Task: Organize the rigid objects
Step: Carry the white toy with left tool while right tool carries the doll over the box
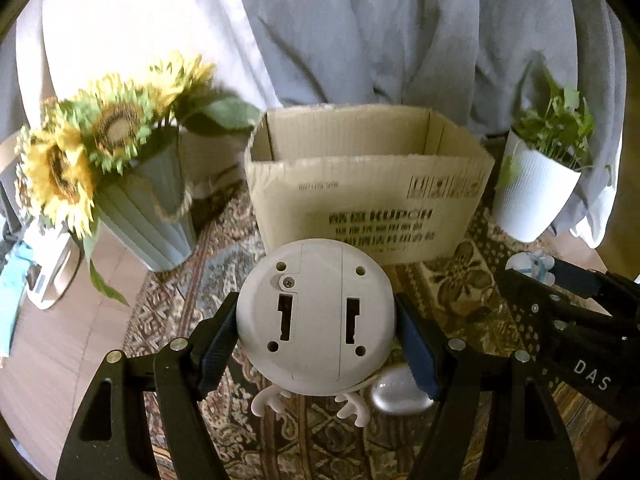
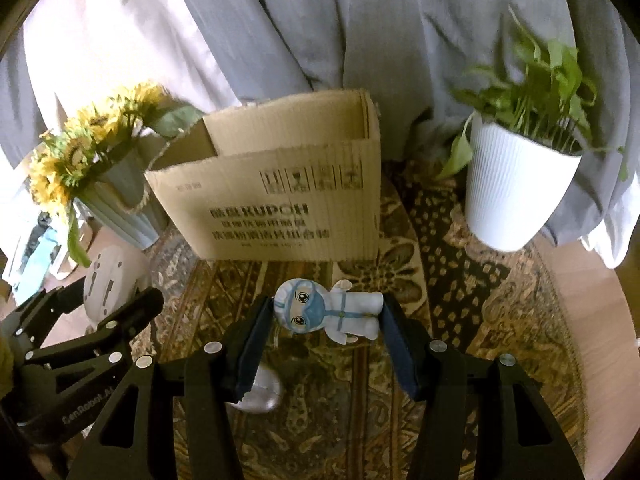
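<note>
My left gripper point(image 1: 316, 320) is shut on a round white toy with antlers point(image 1: 316, 316), turned so its underside with the battery cover faces the camera. It hangs above the patterned rug, in front of an open cardboard box point(image 1: 360, 200). My right gripper point(image 2: 326, 312) is shut on a small figurine in a white suit and blue mask point(image 2: 328, 310), lying sideways between the pads, head to the left. The same box point(image 2: 272, 200) stands just beyond it. A silver oval object point(image 2: 260, 394) lies on the rug below, also seen as the silver object point(image 1: 400, 394) under the left gripper.
A pale blue vase of sunflowers point(image 1: 140, 208) stands left of the box, a white pot with a green plant point(image 2: 516, 188) to its right. Grey cloth point(image 1: 360, 40) hangs behind. The patterned rug point(image 2: 480, 280) covers a round wooden table point(image 1: 60, 340).
</note>
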The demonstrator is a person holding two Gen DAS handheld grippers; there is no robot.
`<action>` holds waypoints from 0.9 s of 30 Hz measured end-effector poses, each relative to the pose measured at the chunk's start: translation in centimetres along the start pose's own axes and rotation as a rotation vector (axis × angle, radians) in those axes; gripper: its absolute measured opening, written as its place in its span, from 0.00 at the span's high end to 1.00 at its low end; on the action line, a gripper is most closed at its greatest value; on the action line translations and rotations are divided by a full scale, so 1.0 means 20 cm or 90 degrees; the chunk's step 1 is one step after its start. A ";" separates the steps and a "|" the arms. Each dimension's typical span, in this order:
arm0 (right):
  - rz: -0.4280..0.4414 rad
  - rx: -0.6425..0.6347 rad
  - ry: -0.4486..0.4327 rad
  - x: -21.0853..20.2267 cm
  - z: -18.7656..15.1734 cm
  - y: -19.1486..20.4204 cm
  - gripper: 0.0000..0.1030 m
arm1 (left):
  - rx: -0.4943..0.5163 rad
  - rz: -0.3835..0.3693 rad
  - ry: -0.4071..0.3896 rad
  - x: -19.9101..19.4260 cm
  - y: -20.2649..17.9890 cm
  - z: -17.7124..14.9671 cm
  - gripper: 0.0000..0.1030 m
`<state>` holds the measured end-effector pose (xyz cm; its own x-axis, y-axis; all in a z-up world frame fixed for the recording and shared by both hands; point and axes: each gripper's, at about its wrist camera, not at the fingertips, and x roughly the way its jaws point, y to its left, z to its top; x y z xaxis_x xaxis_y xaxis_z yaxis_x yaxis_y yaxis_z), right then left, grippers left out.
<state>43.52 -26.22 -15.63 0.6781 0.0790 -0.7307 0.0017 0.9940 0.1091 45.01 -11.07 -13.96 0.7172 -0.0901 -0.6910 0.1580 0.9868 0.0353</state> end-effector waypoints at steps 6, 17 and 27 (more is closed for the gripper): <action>0.000 -0.005 -0.040 -0.08 0.07 0.01 0.46 | 0.003 -0.002 -0.035 -0.05 0.00 0.09 0.28; 0.008 -0.006 -0.107 -0.20 0.21 0.02 0.46 | 0.014 -0.007 -0.097 -0.14 -0.01 0.24 0.28; 0.019 -0.011 -0.156 -0.26 0.34 0.03 0.46 | 0.022 -0.004 -0.144 -0.20 0.01 0.40 0.28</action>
<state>45.01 -26.58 -7.19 0.8357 0.0904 -0.5417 -0.0325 0.9928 0.1156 47.56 -11.66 -5.48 0.8496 -0.1280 -0.5116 0.1831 0.9814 0.0585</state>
